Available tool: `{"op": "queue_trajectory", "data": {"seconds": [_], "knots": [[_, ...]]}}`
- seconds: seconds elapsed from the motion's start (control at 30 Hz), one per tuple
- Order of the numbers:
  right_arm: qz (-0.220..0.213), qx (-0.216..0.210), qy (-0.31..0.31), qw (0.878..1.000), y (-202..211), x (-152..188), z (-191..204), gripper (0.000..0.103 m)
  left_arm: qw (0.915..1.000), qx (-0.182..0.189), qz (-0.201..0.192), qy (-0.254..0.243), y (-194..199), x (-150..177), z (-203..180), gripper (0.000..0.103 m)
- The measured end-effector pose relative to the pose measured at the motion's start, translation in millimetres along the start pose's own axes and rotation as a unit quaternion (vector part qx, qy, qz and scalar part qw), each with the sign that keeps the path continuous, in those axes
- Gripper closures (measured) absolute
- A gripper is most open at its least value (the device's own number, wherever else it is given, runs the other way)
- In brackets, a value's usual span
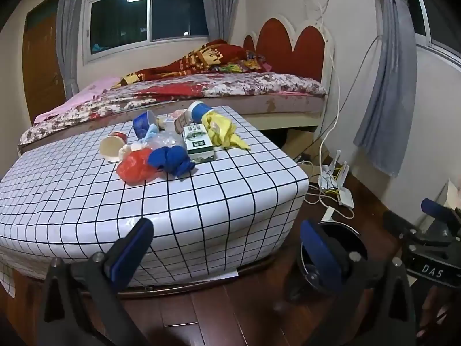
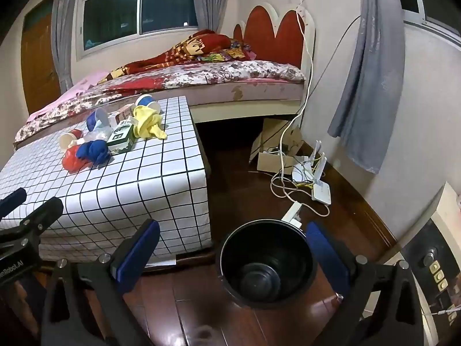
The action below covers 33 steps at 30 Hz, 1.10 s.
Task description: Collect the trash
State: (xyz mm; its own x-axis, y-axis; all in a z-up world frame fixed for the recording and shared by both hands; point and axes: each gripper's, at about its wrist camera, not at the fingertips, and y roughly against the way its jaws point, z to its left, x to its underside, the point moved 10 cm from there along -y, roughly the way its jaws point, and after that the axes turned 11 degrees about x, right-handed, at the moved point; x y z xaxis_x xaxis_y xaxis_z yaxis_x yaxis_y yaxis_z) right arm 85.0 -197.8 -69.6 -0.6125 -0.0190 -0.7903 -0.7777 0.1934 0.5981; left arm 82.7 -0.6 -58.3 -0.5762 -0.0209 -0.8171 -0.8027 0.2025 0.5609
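Lying in a loose heap near the far end of the checked bench (image 1: 201, 201), the trash is a red plastic bag (image 1: 135, 167), a blue crumpled cloth (image 1: 170, 160), a green-and-white carton (image 1: 198, 142), a yellow glove (image 1: 220, 129), a clear plastic wrap (image 1: 167, 141) and three paper cups: one red and tipped over (image 1: 112, 145), two blue (image 1: 142, 124) (image 1: 198, 111). The carton touches the blue cloth on one side and lies just beside the glove on the other. On the wooden floor (image 2: 245, 178), close to the bench's near corner, stands a black bin (image 2: 266, 262), upright and with nothing visible inside.

The left tool (image 1: 227, 242) hangs before the bench's near edge, well apart from the heap, its blue pads spread wide and holding nothing. The right tool (image 2: 233, 248) hangs above the bin, likewise spread wide and holding nothing.

Behind the bench runs a bed (image 1: 201, 92) with a red headboard (image 1: 288, 49). A white router (image 2: 319, 184) and tangled cables (image 2: 288, 184) lie on the floor by the wall.
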Motion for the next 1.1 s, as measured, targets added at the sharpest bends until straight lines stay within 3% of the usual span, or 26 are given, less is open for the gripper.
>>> {"op": "queue_trajectory", "data": {"seconds": [1.1], "knots": [[-0.004, 0.002, 0.004, 1.000, 4.0, -1.2, 3.4, 0.001, 0.9999, -0.004, -0.011, 0.004, 8.0, 2.1, 11.0, 0.001]]}}
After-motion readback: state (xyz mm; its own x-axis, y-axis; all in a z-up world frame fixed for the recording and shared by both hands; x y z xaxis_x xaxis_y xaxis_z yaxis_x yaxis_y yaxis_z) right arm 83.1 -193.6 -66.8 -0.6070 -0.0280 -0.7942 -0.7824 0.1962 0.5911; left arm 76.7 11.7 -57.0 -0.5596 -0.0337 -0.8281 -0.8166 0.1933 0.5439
